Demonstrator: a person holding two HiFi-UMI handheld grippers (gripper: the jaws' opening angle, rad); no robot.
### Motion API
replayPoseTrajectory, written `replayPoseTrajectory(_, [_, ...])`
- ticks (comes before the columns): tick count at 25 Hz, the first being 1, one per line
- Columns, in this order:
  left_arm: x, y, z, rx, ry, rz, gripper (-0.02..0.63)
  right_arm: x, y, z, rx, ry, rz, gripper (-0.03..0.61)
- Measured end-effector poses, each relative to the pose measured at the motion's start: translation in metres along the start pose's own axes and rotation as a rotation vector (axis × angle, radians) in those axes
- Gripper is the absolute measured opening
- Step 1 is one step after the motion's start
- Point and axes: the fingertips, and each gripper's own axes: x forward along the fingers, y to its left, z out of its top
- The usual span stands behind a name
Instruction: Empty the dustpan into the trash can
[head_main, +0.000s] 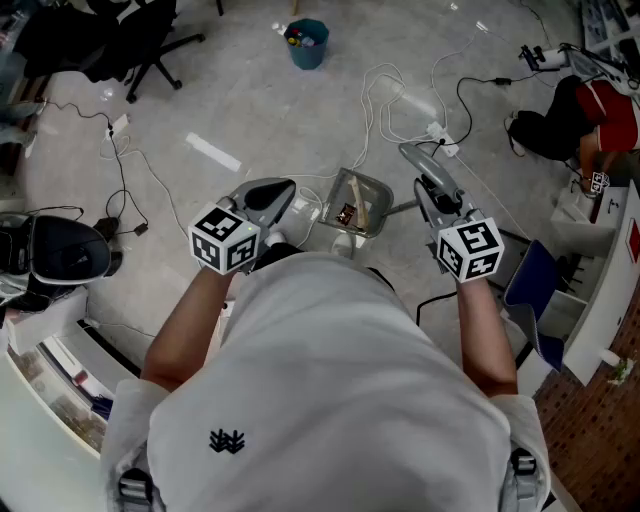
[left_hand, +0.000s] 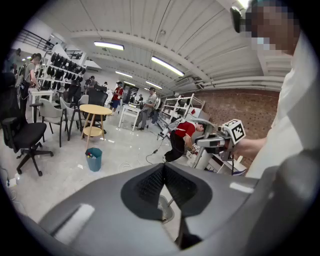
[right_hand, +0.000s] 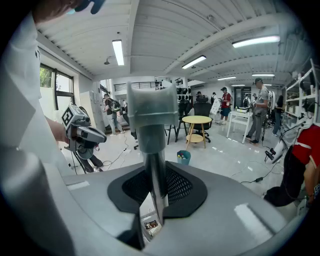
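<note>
My right tool is clamped on the handle of the dustpan, which sits low just ahead of me with scraps inside. My left tool has its jaws together on nothing. The trash can stands well apart across open floor, with loose cables lying near the way between.

Lab: equipment shelves, floor cables

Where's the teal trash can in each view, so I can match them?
Head view: trash can at top centre, beyond the dustpan.
Left gripper view: left of centre.
Right gripper view: centre, just right of the clamped dustpan handle.
Shared landmark: the round table behind it in both gripper views.
</note>
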Motion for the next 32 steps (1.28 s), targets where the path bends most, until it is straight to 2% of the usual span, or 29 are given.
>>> replayPoseTrajectory(4, [0.032, -0.012, 0.016, 0.020, -0.020, 0.031, 0.055, 0.006, -0.038, -0.008, -0.042, -0.009, 0.011, 0.052])
replayPoseTrajectory(9, [0.056, -0.027, 0.020, 0.017, 0.004, 0.042, 0.054, 0.006, -0.074, -0.011, -0.049, -0.016, 0.010, 0.052])
replayPoseTrajectory(15, [0.073, -0.004, 0.034, 0.017, 0.021, 0.026, 0.055, 0.029, -0.106, 0.008, -0.015, -0.042, -0.009, 0.052])
replayPoseTrajectory(22, [0.098, 0.063, 0.067, 0.004, 0.001, -0.021, 0.055, 0.081, -0.138, 0.056, -0.013, -0.049, -0.050, 0.052])
replayPoseTrajectory(32, [0.090, 0.218, 0.121, 0.012, 0.015, -0.053, 0.055, 0.208, -0.171, 0.167, -0.001, -0.057, -0.140, 0.052])
